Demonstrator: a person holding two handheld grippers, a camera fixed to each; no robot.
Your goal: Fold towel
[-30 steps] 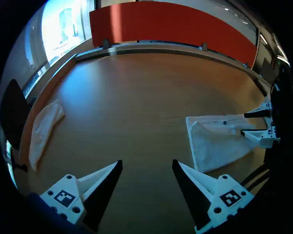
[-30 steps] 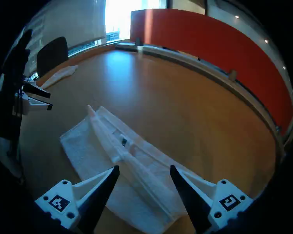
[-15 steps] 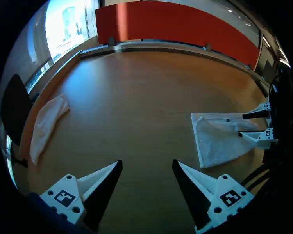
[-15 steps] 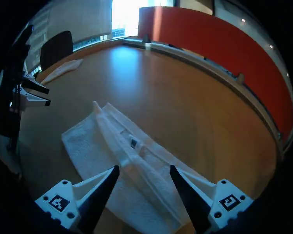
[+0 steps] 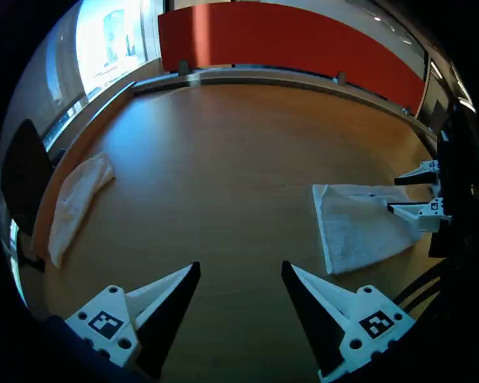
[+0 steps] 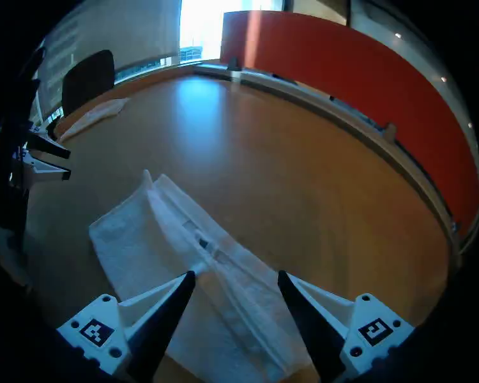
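A white towel (image 6: 195,268) lies partly folded on the wooden table (image 6: 271,159), with a raised ridge running along its middle. My right gripper (image 6: 235,284) hovers open just over its near part, nothing between the fingers. In the left gripper view the same towel (image 5: 357,226) sits at the right, with the right gripper (image 5: 412,193) above its far side. My left gripper (image 5: 239,274) is open over bare wood, well to the left of the towel. The left gripper (image 6: 59,163) also appears at the left edge of the right gripper view.
A second white towel (image 5: 76,204) lies bunched at the table's left edge, beside a dark chair (image 5: 22,185). The same towel (image 6: 96,115) and chair (image 6: 89,80) appear far off in the right gripper view. An orange partition (image 5: 290,41) runs along the table's far side.
The right gripper has drawn back and lifted slightly, so the towel sits a little farther and more to the left in its view. The left gripper has barely moved. Both stay open.
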